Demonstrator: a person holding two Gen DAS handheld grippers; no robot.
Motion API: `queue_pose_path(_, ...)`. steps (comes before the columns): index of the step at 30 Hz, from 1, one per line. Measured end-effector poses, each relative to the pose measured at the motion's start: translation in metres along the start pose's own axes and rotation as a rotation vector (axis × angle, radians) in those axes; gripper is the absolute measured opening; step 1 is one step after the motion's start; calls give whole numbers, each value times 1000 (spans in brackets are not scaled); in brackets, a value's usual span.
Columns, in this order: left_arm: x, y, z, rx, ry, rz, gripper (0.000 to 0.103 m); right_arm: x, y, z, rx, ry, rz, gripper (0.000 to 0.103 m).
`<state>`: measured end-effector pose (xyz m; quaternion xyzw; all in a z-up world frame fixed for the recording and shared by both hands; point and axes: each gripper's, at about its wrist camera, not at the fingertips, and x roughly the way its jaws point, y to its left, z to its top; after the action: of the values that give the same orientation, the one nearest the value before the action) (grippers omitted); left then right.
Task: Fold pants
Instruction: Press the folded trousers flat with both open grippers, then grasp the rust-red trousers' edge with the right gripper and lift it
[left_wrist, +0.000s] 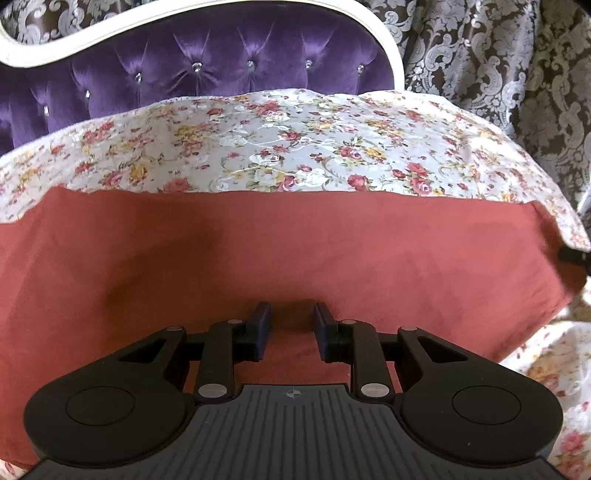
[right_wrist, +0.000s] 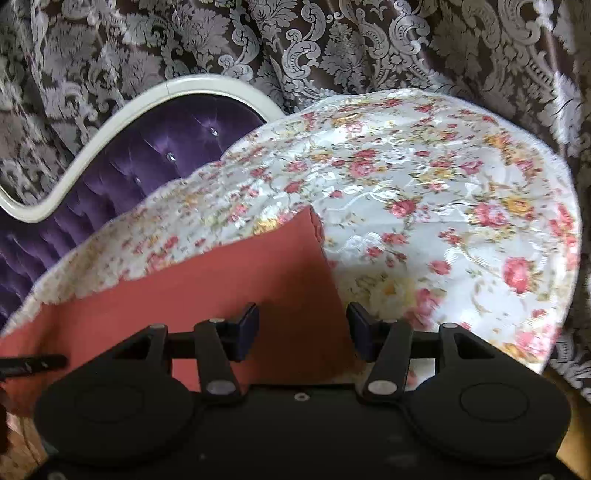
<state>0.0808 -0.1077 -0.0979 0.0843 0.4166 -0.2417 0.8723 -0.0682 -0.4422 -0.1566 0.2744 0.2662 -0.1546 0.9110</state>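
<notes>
No text, label, brand or number can be read anywhere in either wrist view of the scene

Floral tablecloth (left_wrist: 303, 147) over round table, purple tufted chair back (left_wrist: 192, 70) with white frame behind, damask curtain (right_wrist: 332, 44) beyond

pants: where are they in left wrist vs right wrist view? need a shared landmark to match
Left wrist: the pants span the whole middle band, edge to edge, on the floral cover.
Right wrist: pants fill the lower left, their corner peaking near centre.
Shared landmark: the purple tufted headboard with white frame, top left in the left view, left edge in the right view.
</notes>
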Motion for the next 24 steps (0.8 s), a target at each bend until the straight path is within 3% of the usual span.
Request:
queue_pose_path(3, -1, 2, -1, -10, 0, -2, 25, 11, -2, 8, 17, 8, 53, 54)
queue_pose_path(4, -2, 3, -1, -13, 0, -3, 25, 16, -3, 11, 24, 8, 65, 46)
queue_pose_path(5, -3, 2, -1, -15, 1, -2, 25, 21, -3, 14, 34, 13, 77, 38)
queue_pose_path(6, -3, 1, -1, -14, 3, 1, 25, 28, -1, 16, 45, 35, 95, 8)
queue_pose_path(12, -3, -16, 15, 5, -5, -24, 25, 10, 27, 26, -15, -25, 59, 9)
queue_pose_path(18, 33, -39, 50, 1, 2, -70, 25, -24, 45, 48, -46, -75, 75, 9)
queue_pose_path(24, 51, -64, 58, 111, 7, 1, 25, -43, 71, 63, -64, -100, 95, 9)
